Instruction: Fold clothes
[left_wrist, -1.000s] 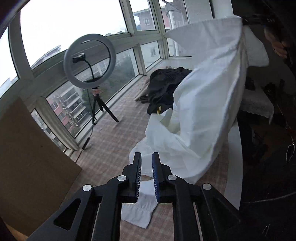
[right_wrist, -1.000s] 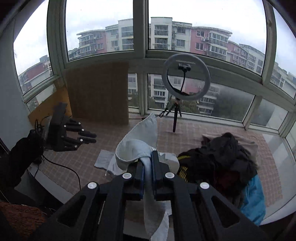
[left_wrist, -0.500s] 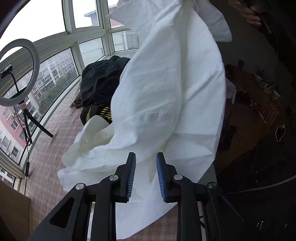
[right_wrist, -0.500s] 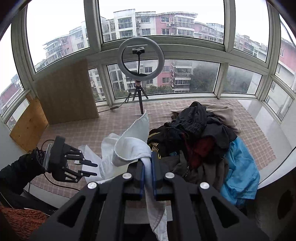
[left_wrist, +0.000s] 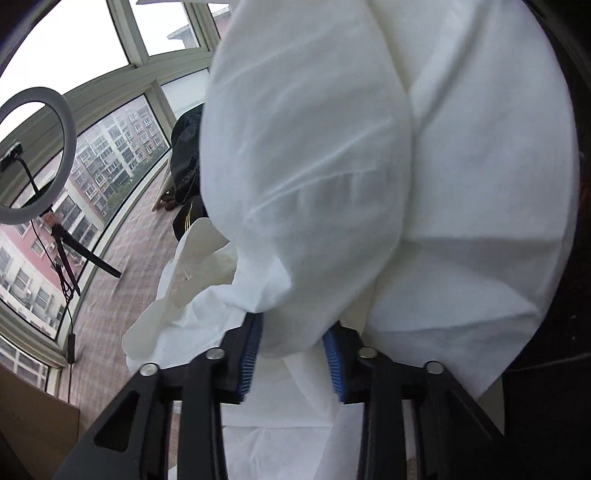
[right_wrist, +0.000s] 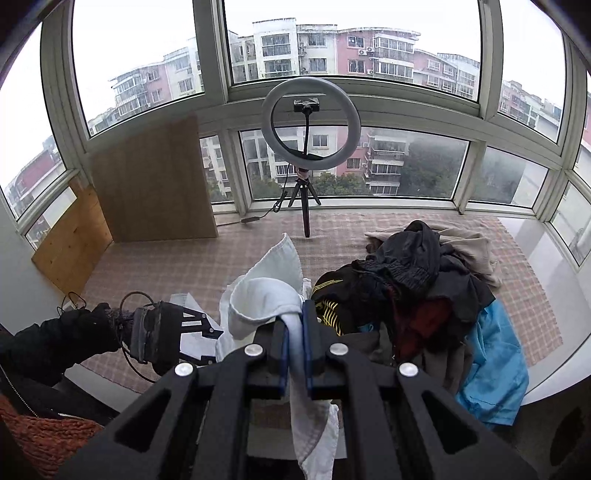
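Counts around the checked pink mat (right_wrist: 192, 273)

One white cotton garment (left_wrist: 332, 166), one heap of dark clothes (right_wrist: 417, 291) on the mat, one white ring light on a black tripod (right_wrist: 311, 122) behind it, two wooden boards (right_wrist: 151, 181) at its left, two black grippers.

White garment (left_wrist: 332, 166) fills the left gripper's (left_wrist: 291, 354) front, bare mat (right_wrist: 177, 266) left, clothes pile (right_wrist: 417, 291) right

Each gripper is a matte black frame of angular struts with triangular cut-outs, joined by round silver screws set behind the fingers. The left gripper (left_wrist: 291, 354) carries ribbed blue pads (left_wrist: 249, 354) on the inner faces of its fingers; the right gripper (right_wrist: 294, 328) has the same blue lining. Behind the left gripper's body, seen from the right wrist, a black glove (right_wrist: 83, 328) and dark sleeve (right_wrist: 33, 350) show, with thin black cable (right_wrist: 129, 363) looping around it.
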